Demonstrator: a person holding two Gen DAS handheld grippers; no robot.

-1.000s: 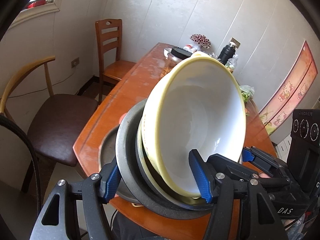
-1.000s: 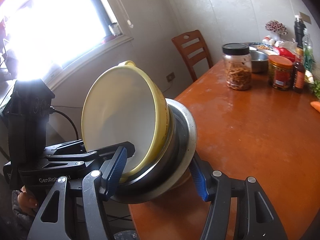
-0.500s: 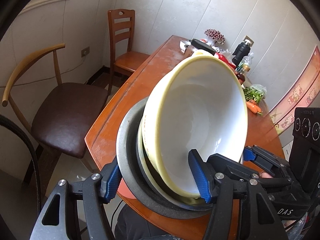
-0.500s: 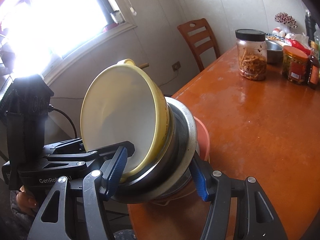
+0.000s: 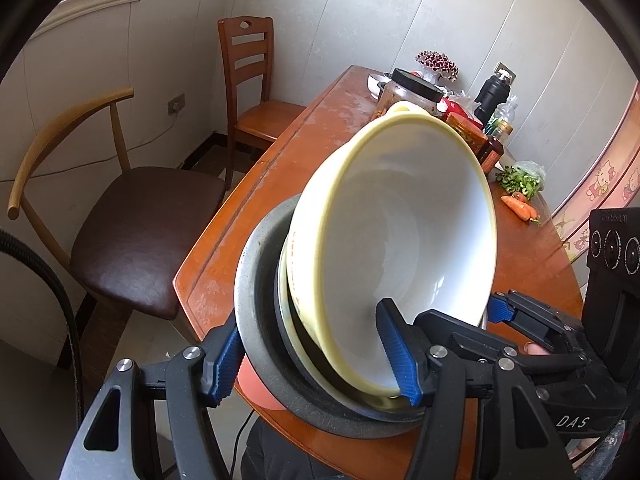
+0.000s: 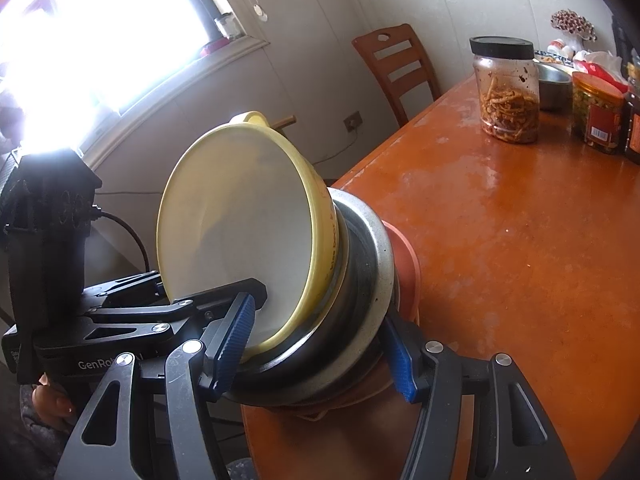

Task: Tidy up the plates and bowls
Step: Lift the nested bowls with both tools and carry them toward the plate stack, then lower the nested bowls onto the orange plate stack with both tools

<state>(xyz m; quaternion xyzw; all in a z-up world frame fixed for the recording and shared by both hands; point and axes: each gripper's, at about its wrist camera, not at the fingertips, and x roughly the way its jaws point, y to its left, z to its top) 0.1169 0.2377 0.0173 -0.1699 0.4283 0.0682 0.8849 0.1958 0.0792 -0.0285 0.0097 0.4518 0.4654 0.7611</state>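
Note:
A nested stack tilts steeply over the near corner of the orange wooden table (image 6: 500, 240). On top is a yellow bowl (image 5: 400, 220) (image 6: 240, 220) with a white inside, seated in a grey metal bowl (image 5: 256, 280) (image 6: 376, 264), with a salmon plate (image 6: 404, 264) behind. My left gripper (image 5: 312, 356) is shut on the stack's lower rim, one pad inside the yellow bowl and one outside the metal bowl. My right gripper (image 6: 318, 348) clamps the opposite rim the same way. Whether the stack touches the table is hidden.
Further along the table stand a black-lidded jar (image 6: 506, 92), other jars (image 6: 596, 116), a black bottle (image 5: 492, 96), greens and carrots (image 5: 520, 206). A brown-seated chair (image 5: 132, 216) and a wooden chair (image 5: 248, 80) stand beside the table's left edge, under a bright window (image 6: 100, 32).
Both grippers and the stack have sunk toward the table's near corner and both views tip further down. The salmon plate now shows behind the metal bowl. Both grips are unchanged.

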